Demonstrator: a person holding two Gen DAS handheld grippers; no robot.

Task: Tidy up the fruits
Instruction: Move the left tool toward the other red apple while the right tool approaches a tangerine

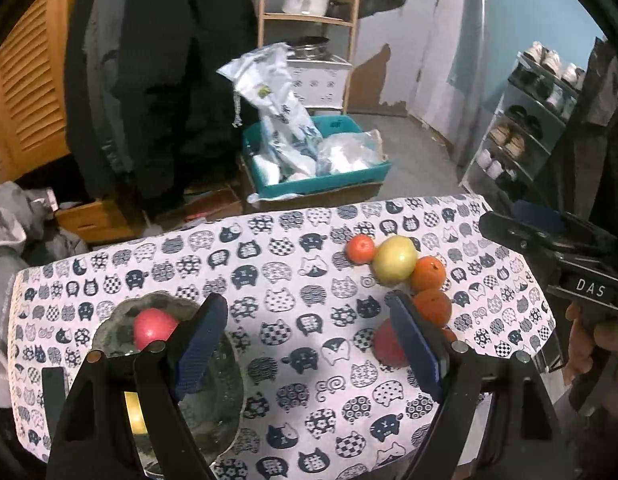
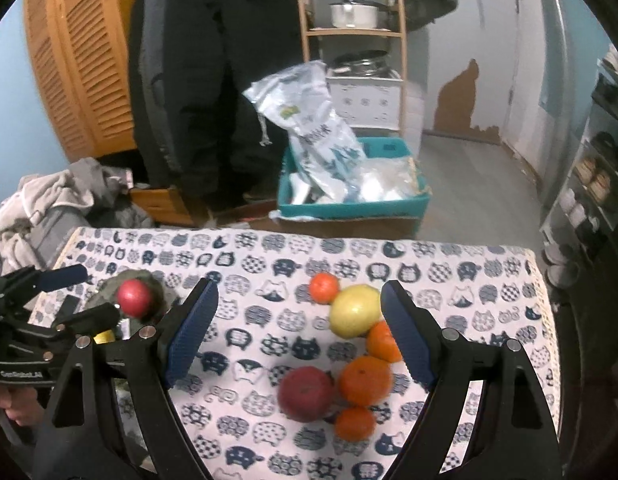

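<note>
On the cat-print tablecloth [image 2: 269,264] lies a cluster of fruit: a yellow apple [image 2: 355,311], a red apple [image 2: 306,394] and several oranges [image 2: 365,380]. My right gripper [image 2: 299,332] hovers open above this cluster and its pads touch nothing. To the left stands a glass bowl [image 1: 109,320] with a red apple [image 1: 153,332] and something yellow in it. My left gripper [image 1: 309,340] is open and empty, its left finger over the bowl. The cluster [image 1: 395,259] lies to its right, and its right finger partly hides the cluster's red apple [image 1: 383,344]. Each gripper shows in the other's view [image 1: 509,216] [image 2: 81,294].
Past the table's far edge a teal crate [image 2: 349,208] with plastic bags stands on the floor. A black coat [image 2: 213,80] hangs behind, beside a wooden shelf with pots [image 2: 353,16]. A shoe rack [image 1: 521,128] is at right and a clothes pile [image 2: 49,200] at left.
</note>
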